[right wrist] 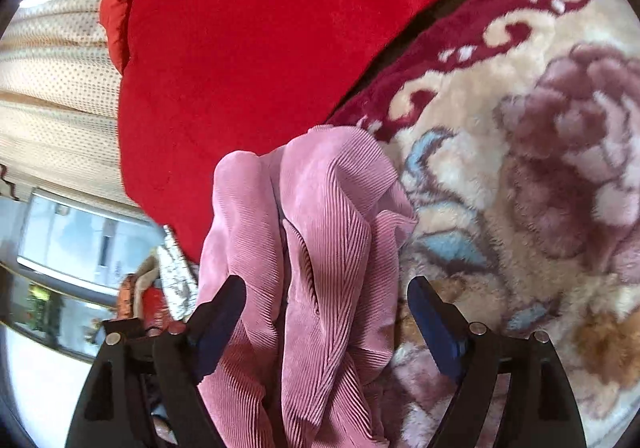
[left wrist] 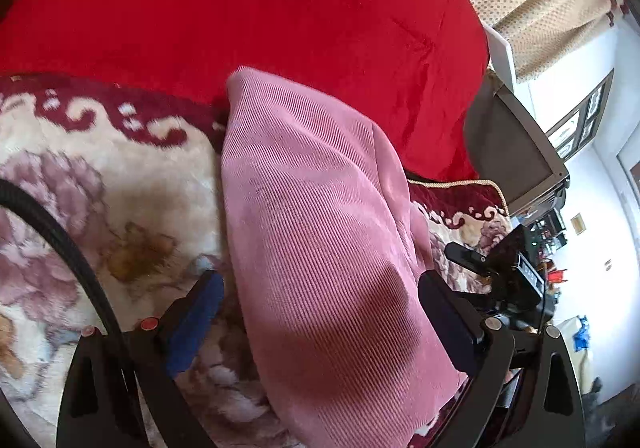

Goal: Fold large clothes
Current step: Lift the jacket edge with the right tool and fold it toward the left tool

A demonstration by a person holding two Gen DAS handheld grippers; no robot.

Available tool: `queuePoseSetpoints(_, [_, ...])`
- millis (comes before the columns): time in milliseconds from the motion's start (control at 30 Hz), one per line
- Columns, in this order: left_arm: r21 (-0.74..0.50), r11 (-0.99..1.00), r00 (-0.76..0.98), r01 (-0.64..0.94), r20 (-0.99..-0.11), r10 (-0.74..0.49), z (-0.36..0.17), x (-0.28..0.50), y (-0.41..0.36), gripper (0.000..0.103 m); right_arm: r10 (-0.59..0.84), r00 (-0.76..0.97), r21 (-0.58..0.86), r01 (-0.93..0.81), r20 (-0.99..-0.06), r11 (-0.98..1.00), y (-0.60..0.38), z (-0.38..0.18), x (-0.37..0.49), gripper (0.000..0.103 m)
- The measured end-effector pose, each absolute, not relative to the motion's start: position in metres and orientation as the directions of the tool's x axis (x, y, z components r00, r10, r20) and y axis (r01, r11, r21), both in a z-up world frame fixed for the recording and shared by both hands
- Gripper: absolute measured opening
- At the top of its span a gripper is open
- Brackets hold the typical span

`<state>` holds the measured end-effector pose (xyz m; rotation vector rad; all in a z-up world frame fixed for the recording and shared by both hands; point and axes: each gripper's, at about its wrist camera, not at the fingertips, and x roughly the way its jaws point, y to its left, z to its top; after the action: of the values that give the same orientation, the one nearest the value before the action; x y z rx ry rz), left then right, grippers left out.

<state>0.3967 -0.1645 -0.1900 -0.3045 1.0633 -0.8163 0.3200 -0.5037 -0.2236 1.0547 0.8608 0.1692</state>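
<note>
- The pink garment, a ribbed corduroy-like cloth, lay on the floral blanket with its far end reaching the red cover.
- In the left wrist view it ran as one long, mostly smooth fold from the red cover down toward the camera.
- The left tool stood spread, its blue-padded fingers on either side of the garment; whether the right-hand pad touched the cloth could not be told, and the left pad stood clear of it.
- In the right wrist view the garment was bunched into several upright ridges and creases.
- The right tool was spread wide, the bunched cloth lying between its fingers with neither pad pressing on it.
- The blanket had a dark red scrolled border beside the red cover.
- A beige dotted curtain hung behind the bed.
</note>
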Motion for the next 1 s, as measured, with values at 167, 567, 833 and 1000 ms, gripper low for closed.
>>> queuePoseSetpoints(167, [-0.596, 0.665, 0.16, 0.451, -0.678, -0.717, -0.203, 0.4, -0.183, 0.098, 0.573, 0.63, 0.835, 0.248, -0.524, 0.492, -0.493, -0.241, 0.332, 0.088])
queuePoseSetpoints(567, [-0.616, 0.647, 0.106, 0.449, -0.682, -0.723, -0.215, 0.404, -0.185, 0.098, 0.674, 0.642, 0.903, 0.067, -0.364, 0.425, -0.461, -0.243, 0.369, 0.103])
queuePoseSetpoints(833, [-0.594, 0.645, 0.138, 0.481, -0.676, -0.724, -0.212, 0.394, -0.193, 0.086, 0.587, 0.627, 0.788, 0.072, -0.512, 0.611, -0.434, -0.236, 0.371, 0.092])
queuePoseSetpoints(1000, [-0.54, 0.654, 0.182, 0.531, -0.681, -0.71, -0.201, 0.384, -0.2, 0.077, 0.565, 0.648, 0.794, 0.102, -0.51, 0.6, -0.434, -0.235, 0.366, 0.071])
